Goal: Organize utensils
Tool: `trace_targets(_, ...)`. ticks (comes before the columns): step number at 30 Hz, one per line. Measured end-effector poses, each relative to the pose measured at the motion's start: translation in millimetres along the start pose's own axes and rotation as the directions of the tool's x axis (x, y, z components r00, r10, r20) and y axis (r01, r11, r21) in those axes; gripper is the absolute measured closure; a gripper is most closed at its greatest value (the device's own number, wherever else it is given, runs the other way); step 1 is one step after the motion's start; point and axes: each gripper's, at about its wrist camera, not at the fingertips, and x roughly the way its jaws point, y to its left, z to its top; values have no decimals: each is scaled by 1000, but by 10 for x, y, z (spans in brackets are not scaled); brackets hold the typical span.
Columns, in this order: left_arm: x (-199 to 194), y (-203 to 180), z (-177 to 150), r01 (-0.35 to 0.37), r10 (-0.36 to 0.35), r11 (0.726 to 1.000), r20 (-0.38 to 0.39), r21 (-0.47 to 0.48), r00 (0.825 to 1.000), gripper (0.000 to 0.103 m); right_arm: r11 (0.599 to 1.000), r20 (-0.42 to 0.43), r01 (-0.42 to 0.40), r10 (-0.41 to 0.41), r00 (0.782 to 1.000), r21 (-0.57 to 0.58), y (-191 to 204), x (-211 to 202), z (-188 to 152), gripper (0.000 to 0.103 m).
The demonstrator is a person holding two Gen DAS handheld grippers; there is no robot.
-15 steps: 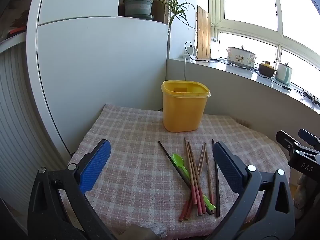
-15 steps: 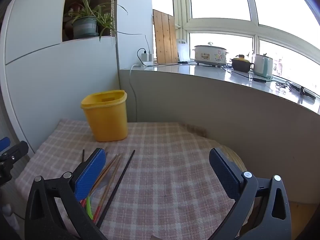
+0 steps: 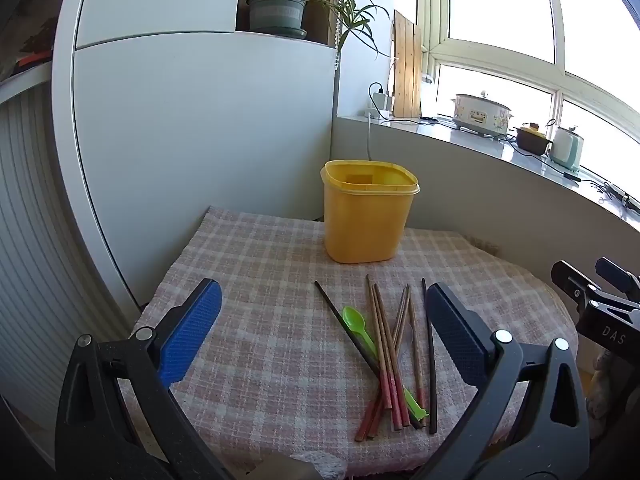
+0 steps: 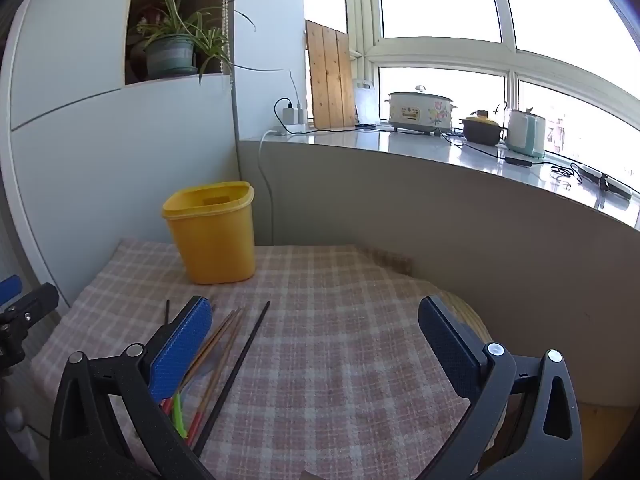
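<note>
A yellow plastic tub (image 3: 368, 216) (image 4: 212, 232) stands upright at the back of a checked cloth. In front of it lies a loose pile of wooden chopsticks (image 3: 390, 352) (image 4: 218, 344), two black chopsticks (image 3: 430, 360) (image 4: 236, 368) and a green plastic spoon (image 3: 360, 328) (image 4: 179, 416). My left gripper (image 3: 320, 320) hovers open over the near edge, the pile between and beyond its fingers, nothing held. My right gripper (image 4: 316, 332) is open too, to the right of the pile; its left finger (image 4: 180, 352) hides part of the utensils.
The checked cloth (image 3: 260, 320) (image 4: 340, 340) covers a small round table against a white cabinet (image 3: 200, 140). A grey ledge (image 4: 440, 152) behind carries a slow cooker, a pot and a kettle. The other gripper shows at the edge of each view (image 3: 600, 300) (image 4: 20, 312).
</note>
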Motion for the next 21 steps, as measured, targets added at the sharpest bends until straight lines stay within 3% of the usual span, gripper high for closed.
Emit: trace_targets(21, -79, -30, 36, 1, -1, 1000, 6, 2, 1000, 0, 1000, 2, -8, 8, 1000, -7, 26, -16, 27, 1)
